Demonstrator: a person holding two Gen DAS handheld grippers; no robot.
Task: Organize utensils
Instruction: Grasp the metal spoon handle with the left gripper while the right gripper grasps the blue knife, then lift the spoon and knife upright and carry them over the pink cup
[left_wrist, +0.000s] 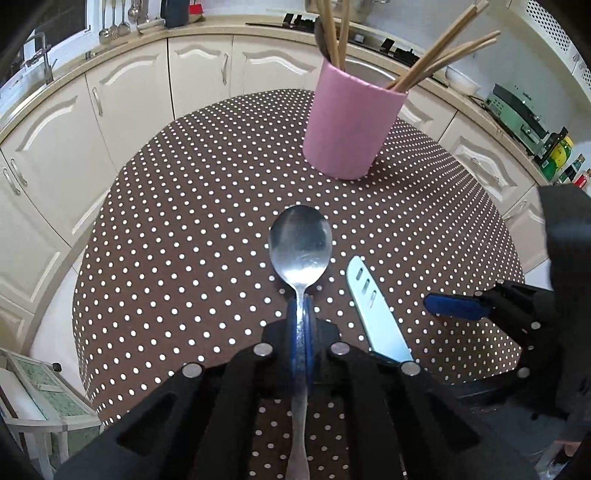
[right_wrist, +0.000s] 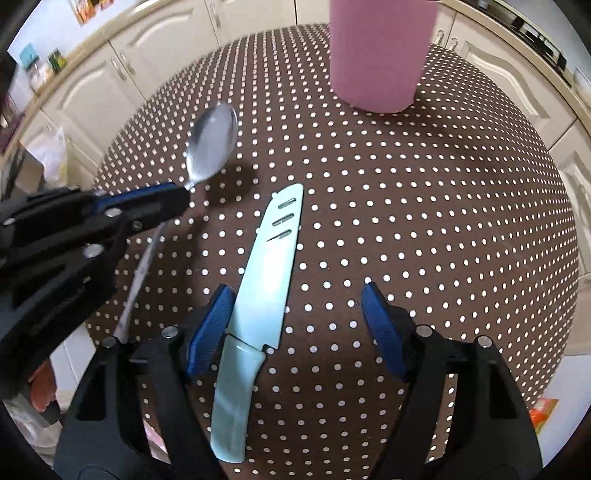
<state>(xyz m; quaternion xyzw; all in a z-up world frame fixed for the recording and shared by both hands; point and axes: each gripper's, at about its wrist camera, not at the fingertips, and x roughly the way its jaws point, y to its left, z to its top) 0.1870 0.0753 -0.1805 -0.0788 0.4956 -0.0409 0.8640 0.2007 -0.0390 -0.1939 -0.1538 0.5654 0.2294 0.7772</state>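
Observation:
My left gripper (left_wrist: 303, 325) is shut on a metal spoon (left_wrist: 300, 247), gripping its neck, bowl pointing forward above the table. It also shows in the right wrist view (right_wrist: 177, 197) with the spoon (right_wrist: 212, 142). A pale blue sheathed knife (right_wrist: 264, 266) lies flat on the table; it also shows in the left wrist view (left_wrist: 376, 314). My right gripper (right_wrist: 297, 328) is open, its blue fingers either side of the knife near the handle joint, the left pad close to the blade. A pink holder (left_wrist: 352, 123) with wooden chopsticks (left_wrist: 439, 55) stands at the far side.
The round table (left_wrist: 184, 206) has a brown polka-dot cloth. Cream kitchen cabinets (left_wrist: 122, 99) and a counter curve behind it. A green-topped stand (left_wrist: 44, 391) sits left of the table. The pink holder (right_wrist: 380, 55) is ahead of the knife.

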